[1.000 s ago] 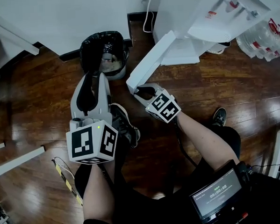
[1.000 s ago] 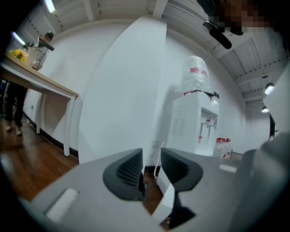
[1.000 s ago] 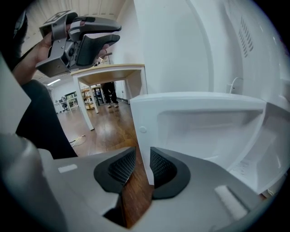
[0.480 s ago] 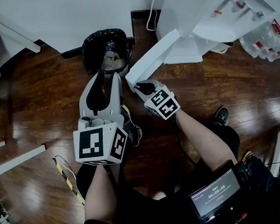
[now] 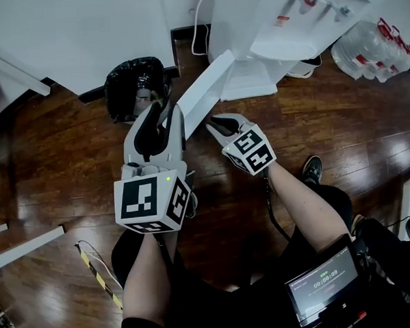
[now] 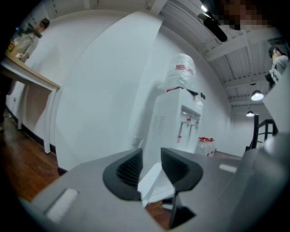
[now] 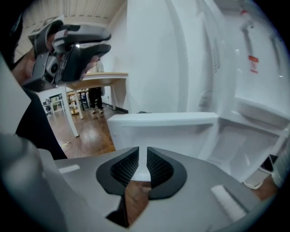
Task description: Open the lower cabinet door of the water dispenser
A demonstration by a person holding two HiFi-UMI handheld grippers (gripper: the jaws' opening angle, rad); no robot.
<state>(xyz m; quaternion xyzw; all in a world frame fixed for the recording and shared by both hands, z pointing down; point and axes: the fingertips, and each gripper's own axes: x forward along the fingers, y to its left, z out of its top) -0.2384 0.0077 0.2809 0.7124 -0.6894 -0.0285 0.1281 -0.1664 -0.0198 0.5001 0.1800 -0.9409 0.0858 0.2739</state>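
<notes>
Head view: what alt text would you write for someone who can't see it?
Seen from above, the lower cabinet door of a white water dispenser stands swung open over a dark wooden floor. A person holds two tongs near its free edge: the left tongs open, the right tongs shut and empty.

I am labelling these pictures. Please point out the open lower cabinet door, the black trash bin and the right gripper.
lower cabinet door (image 5: 204,90): head view, middle of its white panel.
trash bin (image 5: 119,85): head view, black bag at its rim.
right gripper (image 5: 214,122): head view, between its fingertips.
</notes>
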